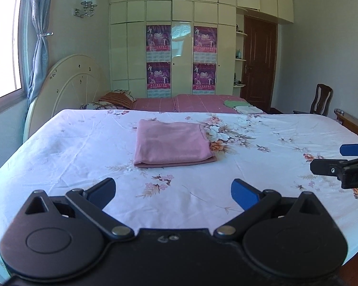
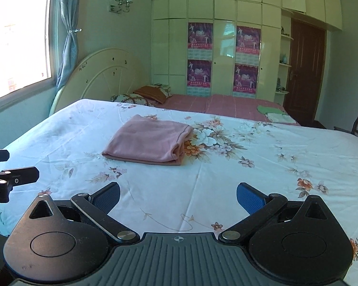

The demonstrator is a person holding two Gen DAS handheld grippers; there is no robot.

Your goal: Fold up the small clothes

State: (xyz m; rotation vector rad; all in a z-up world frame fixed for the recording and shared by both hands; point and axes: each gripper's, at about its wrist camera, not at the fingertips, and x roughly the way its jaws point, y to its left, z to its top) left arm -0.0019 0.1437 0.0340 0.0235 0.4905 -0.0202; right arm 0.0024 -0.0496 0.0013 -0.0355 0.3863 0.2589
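A pink garment [image 1: 171, 144] lies folded into a neat rectangle on the white floral sheet [image 1: 71, 147]; it also shows in the right wrist view [image 2: 148, 141]. My left gripper [image 1: 173, 190] is open and empty, above the sheet, well short of the garment. My right gripper [image 2: 177, 194] is open and empty too, nearer the front edge. The right gripper shows at the right edge of the left wrist view [image 1: 334, 159], and the left gripper at the left edge of the right wrist view [image 2: 14, 164].
Behind the floral surface is a bed with a pink cover [image 1: 198, 102], pillows [image 1: 112, 101] and folded green and white cloths [image 1: 241, 106]. A round headboard [image 1: 69, 88], a wardrobe [image 1: 174, 35], a door [image 1: 257, 59] and a chair [image 1: 321, 100] stand beyond.
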